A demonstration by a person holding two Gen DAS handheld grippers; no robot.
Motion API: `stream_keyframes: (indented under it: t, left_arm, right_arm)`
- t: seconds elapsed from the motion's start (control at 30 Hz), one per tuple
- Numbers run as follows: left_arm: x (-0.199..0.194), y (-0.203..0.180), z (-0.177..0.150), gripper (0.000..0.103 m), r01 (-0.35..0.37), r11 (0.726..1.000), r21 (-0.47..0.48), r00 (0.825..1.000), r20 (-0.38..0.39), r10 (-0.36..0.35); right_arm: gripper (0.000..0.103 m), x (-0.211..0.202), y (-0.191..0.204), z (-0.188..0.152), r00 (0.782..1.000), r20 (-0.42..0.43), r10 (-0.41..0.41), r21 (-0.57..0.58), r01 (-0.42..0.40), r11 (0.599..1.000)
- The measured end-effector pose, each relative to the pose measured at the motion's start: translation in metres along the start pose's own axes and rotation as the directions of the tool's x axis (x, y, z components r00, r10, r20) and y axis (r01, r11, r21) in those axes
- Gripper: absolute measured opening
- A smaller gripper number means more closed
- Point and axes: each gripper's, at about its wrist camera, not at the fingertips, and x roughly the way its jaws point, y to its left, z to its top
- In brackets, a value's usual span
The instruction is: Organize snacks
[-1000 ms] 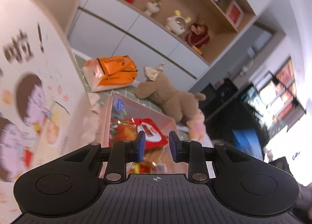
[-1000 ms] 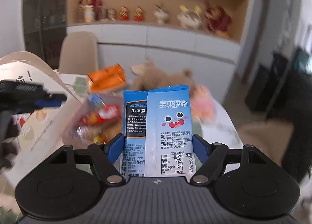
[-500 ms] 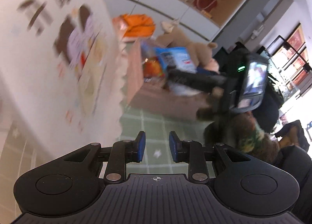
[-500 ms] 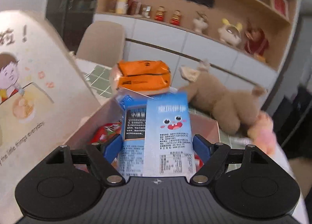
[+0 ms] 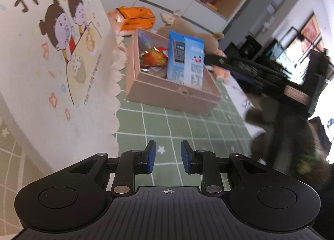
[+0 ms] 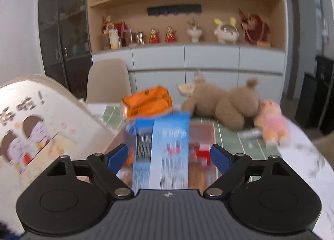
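A blue snack pack [image 5: 185, 60] stands upright in the pink cardboard box [image 5: 167, 95], beside red and orange snack packets [image 5: 153, 58]. My left gripper [image 5: 166, 157] is empty, its jaws a small gap apart, low over the green checked cloth, well short of the box. In the right wrist view the blue pack [image 6: 165, 150] is blurred between the wide-spread fingers of my right gripper [image 6: 169, 156], which no longer touch it, over the box [image 6: 200, 133].
A tall cream cartoon-printed bag [image 5: 52, 56] stands left of the box. An orange packet [image 5: 135, 18], a brown plush toy [image 6: 225, 102] and a pink plush [image 6: 271, 120] lie beyond it. Shelves and a chair [image 6: 108, 79] stand behind.
My right gripper opened and released the blue pack, which now stands in the box. My left gripper pulled back from the box and lowered toward the cloth.
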Motion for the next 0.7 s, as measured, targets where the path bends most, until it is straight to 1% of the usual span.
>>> stream_keyframes:
  t: [0.03,0.1,0.2,0.3,0.33,0.4,0.43,0.5,0.57,0.63,0.7]
  left_arm:
    - [0.001,-0.004,-0.003,0.03,-0.011,1.0,0.022,1.0,-0.004,0.011]
    - [0.003,-0.013,-0.015,0.03,-0.036,0.997,0.073,0.999,-0.014,0.037]
    - [0.012,-0.027,-0.041,0.03,-0.075,0.989,0.124,0.997,-0.027,0.079]
    - [0.018,-0.043,-0.069,0.03,-0.131,0.979,0.156,0.991,-0.018,0.135]
    - [0.019,-0.048,-0.079,0.03,-0.157,0.974,0.162,0.987,-0.01,0.16]
    - [0.02,-0.054,-0.096,0.03,-0.211,0.963,0.165,0.977,0.011,0.212]
    - [0.021,-0.056,-0.103,0.03,-0.236,0.957,0.168,0.972,0.024,0.235]
    - [0.022,-0.06,-0.113,0.03,-0.277,0.944,0.181,0.96,0.079,0.267]
    - [0.025,-0.065,-0.117,0.03,-0.308,0.929,0.203,0.95,0.112,0.291]
    - [0.028,-0.069,-0.119,0.03,-0.323,0.918,0.23,0.945,0.136,0.298]
    - [0.033,-0.074,-0.122,0.03,-0.339,0.901,0.271,0.938,0.168,0.302]
  right_arm:
    - [0.087,-0.009,0.001,-0.008,1.0,-0.027,0.0,-0.006,0.0,1.0]
    - [0.087,-0.027,0.005,-0.027,0.996,-0.079,-0.027,-0.042,0.023,0.999]
    - [0.087,-0.056,0.002,-0.065,0.993,-0.107,-0.042,-0.06,0.036,0.998]
    - [0.087,-0.072,-0.009,-0.102,0.984,-0.16,-0.074,-0.018,0.072,0.997]
    - [0.087,-0.075,-0.015,-0.114,0.979,-0.185,-0.081,0.015,0.085,0.996]
    - [0.087,-0.079,-0.022,-0.132,0.971,-0.222,-0.088,0.044,0.1,0.994]
    - [0.087,-0.081,-0.024,-0.141,0.969,-0.229,-0.095,0.051,0.11,0.993]
    - [0.087,-0.084,-0.027,-0.155,0.968,-0.227,-0.106,0.053,0.121,0.991]
    - [0.089,-0.083,-0.026,-0.163,0.967,-0.226,-0.115,0.027,0.125,0.992]
    - [0.091,-0.081,-0.021,-0.166,0.968,-0.218,-0.126,-0.003,0.128,0.992]
    - [0.095,-0.079,-0.019,-0.165,0.969,-0.213,-0.123,-0.008,0.124,0.992]
